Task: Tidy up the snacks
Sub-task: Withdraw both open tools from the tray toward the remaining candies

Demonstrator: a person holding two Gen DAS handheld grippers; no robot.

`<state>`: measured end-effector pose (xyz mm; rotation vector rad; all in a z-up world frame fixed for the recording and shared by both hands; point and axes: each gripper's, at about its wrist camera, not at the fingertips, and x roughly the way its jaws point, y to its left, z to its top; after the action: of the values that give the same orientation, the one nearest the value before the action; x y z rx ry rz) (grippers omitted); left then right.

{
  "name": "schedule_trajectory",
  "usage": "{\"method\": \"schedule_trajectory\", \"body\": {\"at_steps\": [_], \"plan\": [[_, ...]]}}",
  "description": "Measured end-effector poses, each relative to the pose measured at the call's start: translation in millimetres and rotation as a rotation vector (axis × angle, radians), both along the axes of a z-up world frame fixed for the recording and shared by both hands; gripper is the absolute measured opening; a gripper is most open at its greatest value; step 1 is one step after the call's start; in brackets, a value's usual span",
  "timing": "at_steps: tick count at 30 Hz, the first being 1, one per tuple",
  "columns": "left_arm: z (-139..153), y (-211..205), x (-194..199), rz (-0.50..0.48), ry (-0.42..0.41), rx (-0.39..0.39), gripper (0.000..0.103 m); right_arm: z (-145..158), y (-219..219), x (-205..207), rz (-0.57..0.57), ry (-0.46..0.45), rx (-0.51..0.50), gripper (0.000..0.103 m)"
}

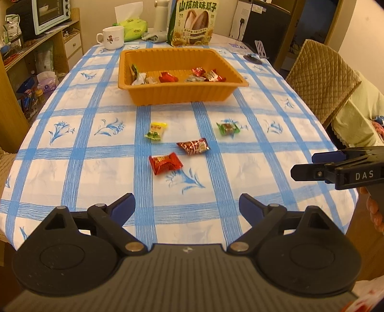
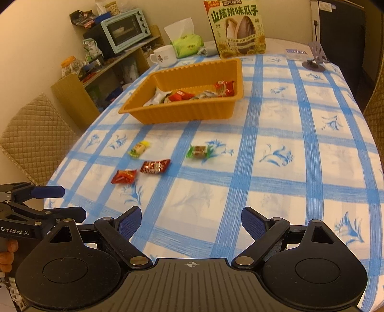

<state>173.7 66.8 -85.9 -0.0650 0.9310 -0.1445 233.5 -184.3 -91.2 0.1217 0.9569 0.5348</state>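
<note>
An orange tray holds several wrapped candies. On the blue-checked tablecloth in front of it lie a yellow-green candy, a green candy, a dark red candy and a bright red candy. My left gripper is open and empty above the near table edge, short of the candies. My right gripper is open and empty; it also shows in the left wrist view at the right edge.
At the table's far end stand a white mug, a green tissue pack, a white bottle, a sunflower-seed bag and a phone stand. Padded chairs flank the table. A shelf with an oven stands left.
</note>
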Motion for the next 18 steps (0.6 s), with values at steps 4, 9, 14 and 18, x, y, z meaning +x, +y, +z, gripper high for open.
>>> {"method": "schedule_trajectory", "body": {"at_steps": [4, 9, 14, 18], "plan": [[-8, -1, 0, -0.016, 0.006, 0.024, 0.09, -10, 2, -3, -0.012, 0.025, -0.015, 0.09], [-17, 2, 3, -0.027, 0.022, 0.037, 0.087, -21, 6, -5, -0.021, 0.05, -0.029, 0.09], [-27, 3, 6, -0.048, 0.023, 0.075, 0.084, -32, 12, -5, -0.03, 0.064, -0.049, 0.09], [-35, 4, 10, -0.061, 0.028, 0.1, 0.082, -40, 19, -3, -0.033, 0.071, -0.069, 0.09]]}}
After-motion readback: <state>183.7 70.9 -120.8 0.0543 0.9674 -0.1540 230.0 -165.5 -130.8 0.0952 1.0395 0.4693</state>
